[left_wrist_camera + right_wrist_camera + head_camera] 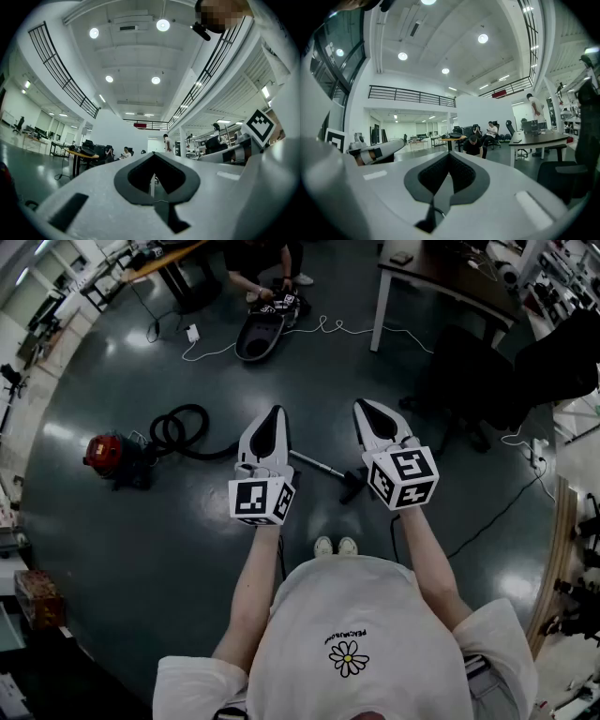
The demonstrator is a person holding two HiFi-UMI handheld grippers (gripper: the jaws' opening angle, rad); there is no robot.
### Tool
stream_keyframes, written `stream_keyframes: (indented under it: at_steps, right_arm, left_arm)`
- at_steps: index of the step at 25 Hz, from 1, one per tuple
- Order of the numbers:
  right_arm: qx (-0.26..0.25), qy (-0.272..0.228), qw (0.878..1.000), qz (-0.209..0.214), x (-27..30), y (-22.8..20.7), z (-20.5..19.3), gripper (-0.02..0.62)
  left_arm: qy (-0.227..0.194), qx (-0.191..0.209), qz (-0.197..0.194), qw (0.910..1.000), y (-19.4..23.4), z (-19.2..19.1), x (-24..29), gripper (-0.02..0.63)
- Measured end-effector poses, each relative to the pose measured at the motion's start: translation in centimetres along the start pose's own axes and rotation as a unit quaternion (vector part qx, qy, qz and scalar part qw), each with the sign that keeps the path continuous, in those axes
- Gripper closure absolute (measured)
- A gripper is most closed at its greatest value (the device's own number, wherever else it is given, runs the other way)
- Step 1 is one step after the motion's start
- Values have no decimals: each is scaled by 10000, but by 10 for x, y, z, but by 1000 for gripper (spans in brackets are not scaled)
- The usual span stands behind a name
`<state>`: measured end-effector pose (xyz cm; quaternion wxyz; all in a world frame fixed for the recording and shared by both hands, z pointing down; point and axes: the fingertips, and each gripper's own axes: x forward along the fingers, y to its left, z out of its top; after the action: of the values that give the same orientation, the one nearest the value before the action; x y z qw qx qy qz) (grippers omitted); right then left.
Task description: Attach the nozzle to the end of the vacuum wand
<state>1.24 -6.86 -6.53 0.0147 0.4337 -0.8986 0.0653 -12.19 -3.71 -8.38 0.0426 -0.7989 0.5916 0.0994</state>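
The left gripper (275, 413) was white with black lining at its jaws, and patterned at the rear with black squares on white; the right gripper (364, 407) matched it. The floor (141, 540) was a glossy dark grey-green. The vacuum cleaner (105, 454) was red, its hose (178, 427) black. The wand (319, 465) was silvery grey and the nozzle (353, 486) black. The shirt (361, 615) was white with a daisy print, white petals round a yellow centre. The shoes (335, 546) were white. The cable (319, 329) was white, the chair (469, 371) black.
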Motion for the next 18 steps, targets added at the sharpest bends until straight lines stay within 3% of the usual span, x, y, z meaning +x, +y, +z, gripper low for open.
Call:
stream_keyframes:
  at_steps: [8, 12, 13, 14, 15, 17, 18]
  right_arm:
    - [107, -105, 9999, 42, 8, -8, 1, 588]
    - [95, 240, 9996, 92, 12, -16, -27, 589]
    - [-12, 438, 9989, 167, 15, -18, -44, 589]
    - [-152, 667, 9972, 290, 19, -21, -68, 569]
    - [-304, 907, 9945, 430, 26, -28, -99, 513]
    - [-532, 1420, 9865, 626, 44, -54, -191, 475]
    - [-571, 1711, 9813, 675, 53, -70, -253, 465]
  left_arm:
    - [13, -11, 1, 10000, 9, -4, 4, 604]
    - [220, 8, -233, 9995, 13, -31, -1, 604]
    - [377, 94, -387, 9985, 13, -48, -2, 598]
    - [567, 254, -575, 9964, 14, -73, -1, 542]
    - [751, 470, -787, 9930, 16, -106, 1, 514]
    - [1162, 976, -1323, 9795, 20, -204, 7, 475]
    - [1500, 1241, -1672, 9665, 22, -272, 4, 443]
